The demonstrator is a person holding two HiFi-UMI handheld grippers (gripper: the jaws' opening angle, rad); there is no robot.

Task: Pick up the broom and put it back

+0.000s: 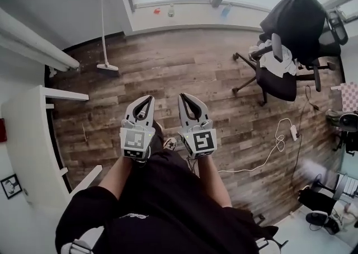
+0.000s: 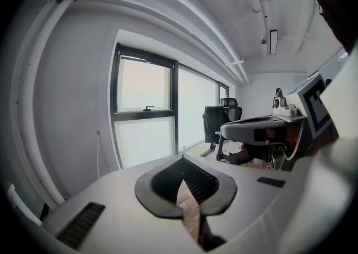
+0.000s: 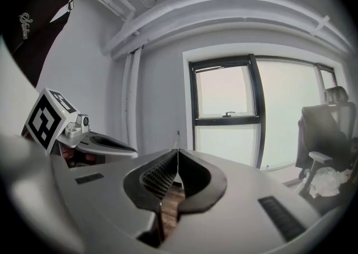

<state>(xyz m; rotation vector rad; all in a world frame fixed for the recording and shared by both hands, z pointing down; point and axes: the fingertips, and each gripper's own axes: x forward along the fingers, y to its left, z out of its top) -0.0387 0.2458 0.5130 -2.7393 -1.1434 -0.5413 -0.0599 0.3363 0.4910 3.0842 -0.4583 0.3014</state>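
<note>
Both claws shut and empty: left gripper (image 1: 149,98) and right gripper (image 1: 183,97) side by side, centre frame. Slim white long-handled broom (image 1: 103,23) leans on the wall upper left, untouched. Next: approach, open, grasp the handle.

A slim white broom (image 1: 103,26) stood nearly upright in the upper left of the frame; its handle leaned on the pale wall; its flat head rested on the wooden floor.
</note>
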